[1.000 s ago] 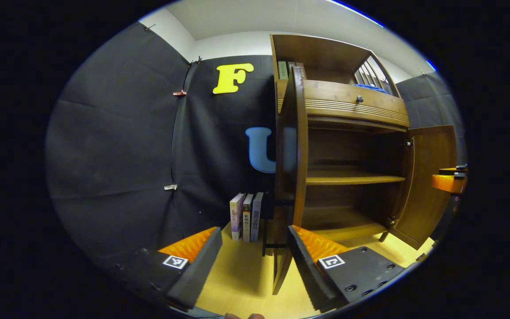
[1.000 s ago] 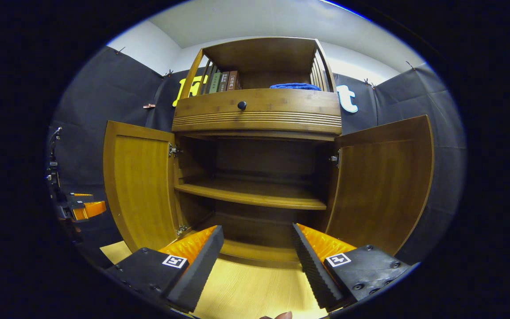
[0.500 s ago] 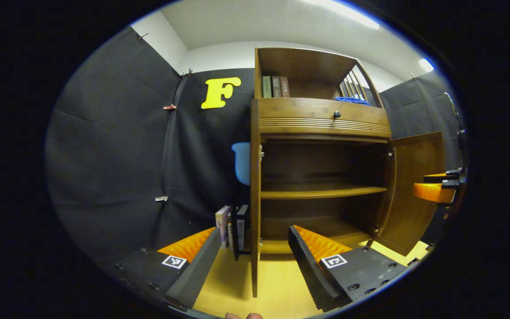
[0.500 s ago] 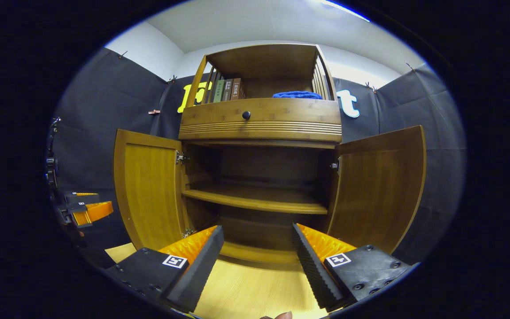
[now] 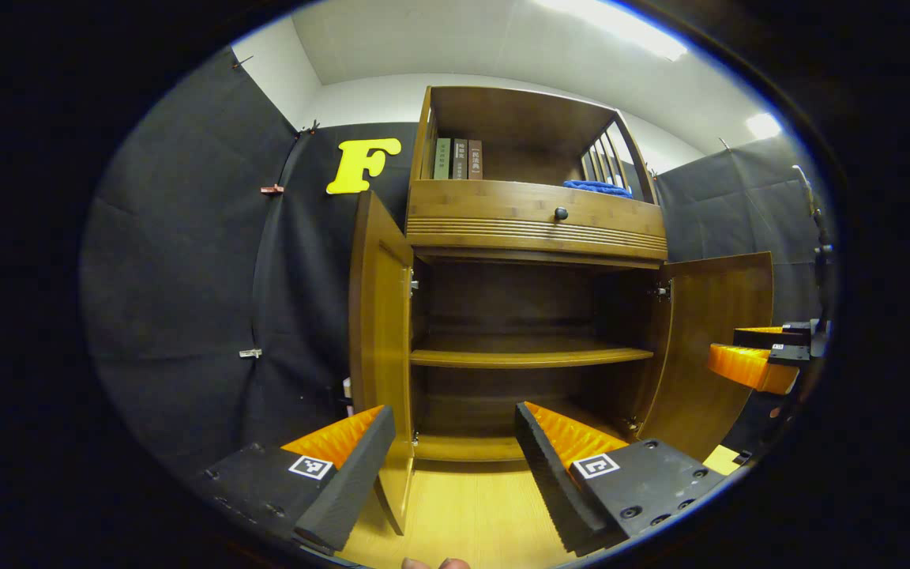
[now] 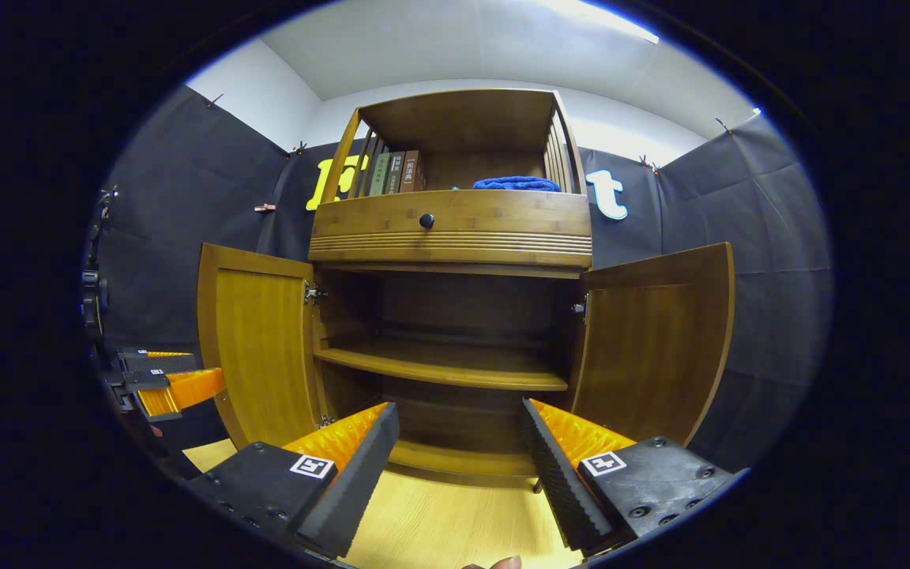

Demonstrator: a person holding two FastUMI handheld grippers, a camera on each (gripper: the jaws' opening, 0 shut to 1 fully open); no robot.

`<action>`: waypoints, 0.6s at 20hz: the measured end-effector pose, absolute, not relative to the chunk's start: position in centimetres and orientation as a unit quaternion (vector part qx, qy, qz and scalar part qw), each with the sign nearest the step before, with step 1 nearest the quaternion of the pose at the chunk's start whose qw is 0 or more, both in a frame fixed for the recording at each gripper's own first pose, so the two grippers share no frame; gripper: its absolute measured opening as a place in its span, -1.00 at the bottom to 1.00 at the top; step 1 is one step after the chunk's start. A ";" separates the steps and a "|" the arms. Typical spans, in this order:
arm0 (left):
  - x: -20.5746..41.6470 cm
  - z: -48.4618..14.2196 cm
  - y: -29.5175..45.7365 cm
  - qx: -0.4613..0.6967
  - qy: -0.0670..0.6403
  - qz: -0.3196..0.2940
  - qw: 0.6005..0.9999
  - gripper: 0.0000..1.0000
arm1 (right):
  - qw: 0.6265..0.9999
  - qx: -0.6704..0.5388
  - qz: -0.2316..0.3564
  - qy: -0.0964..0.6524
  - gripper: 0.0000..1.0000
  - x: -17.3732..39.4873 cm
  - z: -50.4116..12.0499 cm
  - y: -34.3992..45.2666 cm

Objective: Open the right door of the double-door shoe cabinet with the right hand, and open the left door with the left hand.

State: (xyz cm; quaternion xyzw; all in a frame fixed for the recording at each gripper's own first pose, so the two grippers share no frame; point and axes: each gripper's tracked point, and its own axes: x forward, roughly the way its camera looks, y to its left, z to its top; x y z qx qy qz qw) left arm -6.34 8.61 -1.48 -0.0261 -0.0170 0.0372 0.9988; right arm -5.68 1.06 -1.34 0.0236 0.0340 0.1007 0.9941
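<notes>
A black cloth wall backs the booth, and a pale wooden tabletop (image 6: 439,529) carries the double-door shoe cabinet (image 6: 455,229), which stands straight ahead in both views; its left door (image 6: 253,344) and right door (image 6: 652,344) are each swung wide on their hinges, baring the inner shelf (image 6: 443,365) and the dark hollow above and below it; a drawer with a round knob (image 6: 426,220) sits over the doors, with books (image 6: 392,172) and a folded blue cloth (image 6: 517,183) in the open top.

The left hand-held gripper (image 5: 455,462) hangs in front of the left door's edge with its fingers apart and nothing between them; the right hand-held gripper (image 6: 459,462) faces the cabinet's middle, fingers likewise spread and holding nothing; neither touches a door.

Judging from how the doors lie, both openings look done, so the step in hand is the release and retreat; the next move likely calls for little more than drawing each gripper clear, without brushing a door back toward shut.
</notes>
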 end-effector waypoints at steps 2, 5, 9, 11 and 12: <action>-5.8 -1.3 7.6 -0.022 -0.017 0.027 0.999 0.89 | 0.995 0.025 0.095 0.035 0.95 -5.7 -1.4 0.9; -5.2 -1.0 6.8 -0.022 -0.014 0.018 1.000 0.84 | 0.995 0.026 0.090 0.035 0.95 -5.8 -1.4 0.8; -4.4 -0.8 6.7 -0.022 -0.011 0.015 1.000 0.84 | 0.995 0.023 0.088 0.033 0.95 -5.9 -1.2 0.8; -4.4 -0.7 6.8 -0.025 -0.012 0.016 1.000 0.89 | 0.995 0.023 0.087 0.031 0.95 -5.8 -1.1 0.8; -4.3 -0.6 6.9 -0.023 -0.014 0.017 0.999 0.89 | 0.995 0.023 0.087 0.032 1.00 -5.8 -1.1 0.9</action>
